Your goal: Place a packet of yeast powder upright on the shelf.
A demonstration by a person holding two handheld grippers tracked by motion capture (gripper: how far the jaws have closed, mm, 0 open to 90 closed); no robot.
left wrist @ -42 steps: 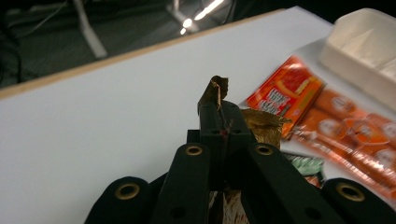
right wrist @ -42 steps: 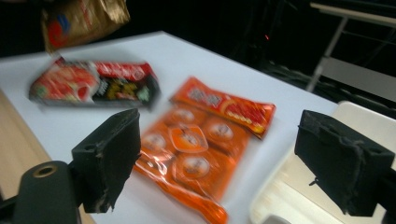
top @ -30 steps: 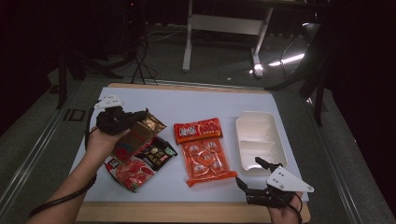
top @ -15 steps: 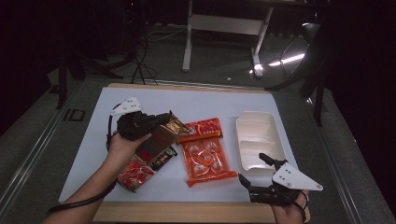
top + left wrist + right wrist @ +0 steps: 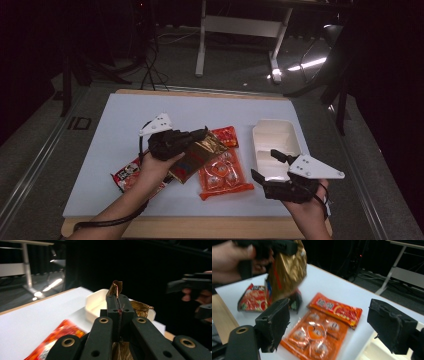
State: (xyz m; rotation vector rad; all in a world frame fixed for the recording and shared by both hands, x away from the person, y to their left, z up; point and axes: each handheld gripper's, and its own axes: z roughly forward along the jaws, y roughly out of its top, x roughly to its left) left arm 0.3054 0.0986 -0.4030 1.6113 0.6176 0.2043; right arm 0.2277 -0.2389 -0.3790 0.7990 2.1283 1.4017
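Note:
My left gripper (image 5: 202,134) is shut on the top edge of a gold snack bag (image 5: 200,155) and holds it off the table, over the other packets. In the left gripper view the bag's crimped edge (image 5: 115,287) sticks up between the shut jaws, with the white tray (image 5: 96,302) beyond. My right gripper (image 5: 263,163) stands open near the front edge, just in front of the white tray (image 5: 275,142), with nothing in it. In the right gripper view the gold bag (image 5: 287,270) hangs at the upper left.
An orange packet (image 5: 222,175) of round pieces lies flat mid-table, with a smaller red packet (image 5: 227,135) behind it. Another red packet (image 5: 127,175) lies under my left forearm, and a dark packet (image 5: 295,301) lies next to it. The table's wooden front edge (image 5: 200,227) is close.
My left gripper has carried the gold bag rightward, from the left of the table to above the orange packet. The right gripper has shifted slightly left, staying open.

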